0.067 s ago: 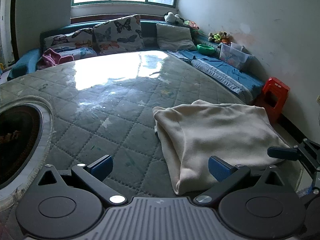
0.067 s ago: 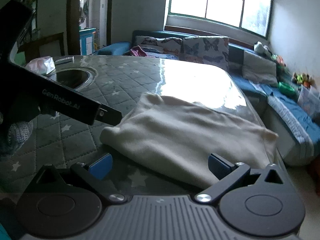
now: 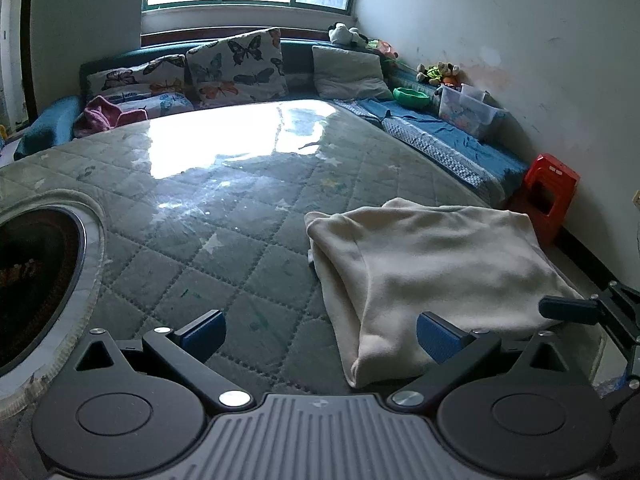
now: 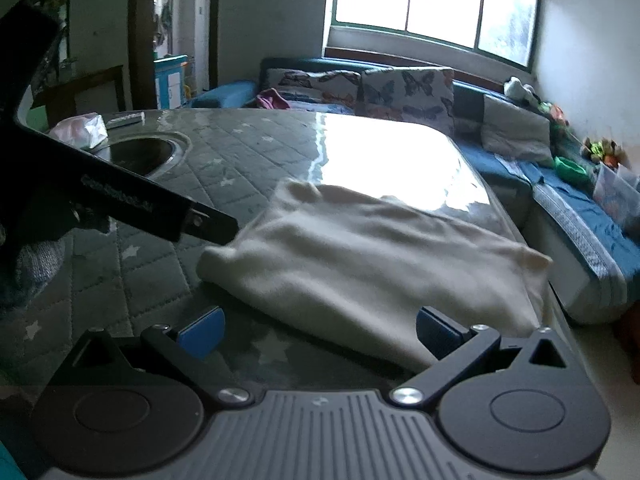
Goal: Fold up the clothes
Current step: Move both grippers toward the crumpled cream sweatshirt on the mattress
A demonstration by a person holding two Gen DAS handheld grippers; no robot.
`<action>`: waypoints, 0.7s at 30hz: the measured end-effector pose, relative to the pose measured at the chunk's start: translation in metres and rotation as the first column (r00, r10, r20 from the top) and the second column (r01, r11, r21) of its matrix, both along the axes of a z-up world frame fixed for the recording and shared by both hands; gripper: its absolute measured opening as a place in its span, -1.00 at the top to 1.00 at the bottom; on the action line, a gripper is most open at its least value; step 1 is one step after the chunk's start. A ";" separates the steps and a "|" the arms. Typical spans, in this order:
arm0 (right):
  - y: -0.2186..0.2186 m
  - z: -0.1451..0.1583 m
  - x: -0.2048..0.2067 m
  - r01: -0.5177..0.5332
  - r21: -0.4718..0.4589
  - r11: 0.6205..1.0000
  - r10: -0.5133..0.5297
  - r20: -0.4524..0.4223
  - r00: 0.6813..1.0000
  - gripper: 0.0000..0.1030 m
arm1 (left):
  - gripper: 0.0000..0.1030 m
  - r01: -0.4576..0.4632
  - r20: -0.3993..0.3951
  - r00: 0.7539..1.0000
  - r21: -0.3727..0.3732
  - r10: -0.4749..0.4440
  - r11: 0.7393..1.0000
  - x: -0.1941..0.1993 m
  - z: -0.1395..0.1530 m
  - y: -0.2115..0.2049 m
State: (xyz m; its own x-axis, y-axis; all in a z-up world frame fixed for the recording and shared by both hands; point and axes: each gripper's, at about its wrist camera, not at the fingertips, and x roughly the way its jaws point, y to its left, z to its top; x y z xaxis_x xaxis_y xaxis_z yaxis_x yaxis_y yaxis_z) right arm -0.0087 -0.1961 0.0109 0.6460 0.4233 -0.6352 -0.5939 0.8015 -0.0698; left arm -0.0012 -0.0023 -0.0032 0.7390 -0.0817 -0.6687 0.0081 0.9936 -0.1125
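Garment [image 3: 432,264] of cream knit, doubled into a thick, rough rectangle with layered edges showing along its left side; lies flat by the right edge of the counter [image 3: 240,220], close to the near right corner, well apart from the round opening [image 3: 36,280] at the left. Sits there, seemingly, because that corner is within reach of both hands and the glossy quilted top gives a flat bed for pressing creases. Left gripper [image 3: 320,332]: fingers spread wide, holding nothing, hovering low over the near edge just left of the cloth. Right gripper [image 4: 320,332]: likewise spread and empty, poised at the near side of the cloth, its right finger over the hem. Spread on both sides probably means either a release or readiness to pinch. Fits two stages equally: a fold finished and let go, or a half-folded piece awaiting one more turn. Cannot settle which from the lie of the cloth alone.
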 end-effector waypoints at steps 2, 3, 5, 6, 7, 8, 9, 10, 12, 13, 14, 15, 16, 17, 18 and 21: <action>-0.001 0.000 0.001 0.006 -0.005 1.000 -0.006 -0.004 1.000 -1.00 | -1.00 0.005 0.001 1.000 0.000 -0.005 1.000 -0.001 -0.003 -0.002; -0.001 0.000 0.001 0.009 -0.007 1.000 -0.009 -0.005 1.000 -1.00 | -1.00 0.008 0.001 1.000 0.000 -0.008 1.000 -0.001 -0.004 -0.003; -0.001 -0.002 0.000 0.021 -0.009 1.000 -0.021 -0.008 1.000 -1.00 | -1.00 0.013 0.002 1.000 -0.001 -0.013 1.000 -0.002 -0.007 -0.005; -0.006 -0.004 -0.002 0.032 0.010 0.999 -0.032 -0.011 0.999 -1.00 | -1.00 0.015 0.002 1.000 -0.001 -0.015 1.000 -0.003 -0.008 -0.006; -0.014 -0.004 -0.003 0.042 0.031 0.999 -0.041 -0.023 0.999 -1.00 | -1.00 0.018 0.002 1.000 -0.001 -0.018 1.000 -0.003 -0.009 -0.007; -0.020 -0.004 -0.003 0.054 0.037 0.998 -0.053 -0.039 0.998 -1.00 | -1.00 0.021 0.002 1.000 -0.001 -0.021 1.000 -0.004 -0.011 -0.008; -0.024 -0.005 -0.004 0.065 0.037 0.997 -0.064 -0.048 0.997 -1.00 | -1.00 0.023 0.003 1.000 -0.001 -0.023 1.000 -0.004 -0.012 -0.009; -0.026 -0.005 -0.005 0.078 0.029 0.997 -0.076 -0.057 0.995 -1.00 | -1.00 0.027 0.002 1.000 -0.001 -0.027 1.000 -0.005 -0.012 -0.009; -0.029 -0.005 -0.004 0.102 0.021 0.995 -0.100 -0.082 0.992 -1.00 | -1.00 0.036 -0.004 0.999 -0.002 -0.036 0.999 -0.006 -0.010 -0.009; -0.030 -0.005 -0.004 0.108 0.020 0.994 -0.105 -0.088 0.991 -1.00 | -1.00 0.041 -0.006 0.999 -0.002 -0.041 0.999 -0.007 -0.009 -0.009; -0.031 -0.006 -0.004 0.116 0.020 0.993 -0.113 -0.095 0.989 -1.00 | -1.00 0.046 -0.009 0.999 -0.002 -0.046 0.999 -0.007 -0.008 -0.008; -0.032 -0.007 -0.002 0.124 0.020 0.992 -0.121 -0.103 0.987 -1.00 | -1.00 0.050 -0.011 0.999 -0.002 -0.050 0.999 -0.008 -0.007 -0.008; -0.032 -0.008 0.000 0.131 0.019 0.991 -0.128 -0.109 0.986 -1.00 | -1.00 0.055 -0.014 0.998 -0.003 -0.055 0.998 -0.008 -0.007 -0.008; -0.032 -0.008 0.001 0.136 0.019 0.991 -0.133 -0.114 0.985 -1.00 | -1.00 0.060 -0.016 0.998 -0.003 -0.060 0.998 -0.009 -0.006 -0.008; -0.032 -0.009 0.002 0.140 0.018 0.990 -0.137 -0.119 0.983 -1.00 | -1.00 0.064 -0.019 0.998 -0.003 -0.064 0.998 -0.010 -0.005 -0.008; -0.031 -0.013 0.008 0.160 0.009 0.987 -0.157 -0.140 0.978 -1.00 | -1.00 0.062 -0.026 0.998 0.000 -0.062 0.998 -0.008 -0.005 -0.008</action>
State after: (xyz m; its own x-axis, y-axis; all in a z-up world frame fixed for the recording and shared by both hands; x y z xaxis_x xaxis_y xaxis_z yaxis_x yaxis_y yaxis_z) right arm -0.0004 -0.2273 -0.0018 0.6124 0.3361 -0.7155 -0.4618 0.8867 0.0213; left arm -0.0091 -0.0100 -0.0078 0.7149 -0.1267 -0.6877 0.0669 0.9913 -0.1132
